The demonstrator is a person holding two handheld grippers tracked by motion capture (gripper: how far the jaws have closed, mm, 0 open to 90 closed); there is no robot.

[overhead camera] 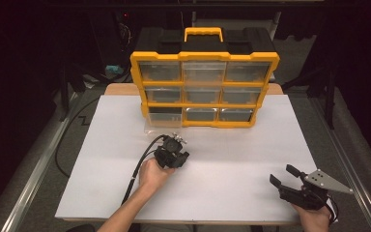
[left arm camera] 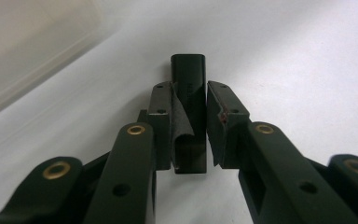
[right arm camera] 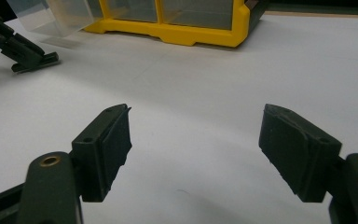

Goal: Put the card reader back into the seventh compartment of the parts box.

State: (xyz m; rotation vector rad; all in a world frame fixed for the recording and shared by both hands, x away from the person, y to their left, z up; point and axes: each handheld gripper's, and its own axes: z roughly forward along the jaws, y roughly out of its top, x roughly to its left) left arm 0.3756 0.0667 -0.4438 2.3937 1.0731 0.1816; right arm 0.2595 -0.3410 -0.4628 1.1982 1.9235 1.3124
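The left forearm comes in from the table's near edge and slants up toward the middle, the hand wrapped round the back of the left claw (overhead camera: 173, 151) with its nose tipped down at the white table (overhead camera: 251, 145). Its jaws are clamped on a small black block (left arm camera: 189, 109) – the pads press its two long sides. The block is an oblong piece lying flat on the table, its long axis running straight away from the claw, in line with the jaws; its rounded far end sticks out past the pad tips, toward the table's far edge. It sits near the middle of the table, just short of a clear plastic drawer (overhead camera: 155, 126) that stands pulled out in front of the yellow parts cabinet (overhead camera: 204, 89) at the far edge.

The right hand rests at the table's near right corner, holding the right claw (overhead camera: 282, 175) low and roughly level, nose pointing left and a little away – its jaws stand wide apart with bare table between them.
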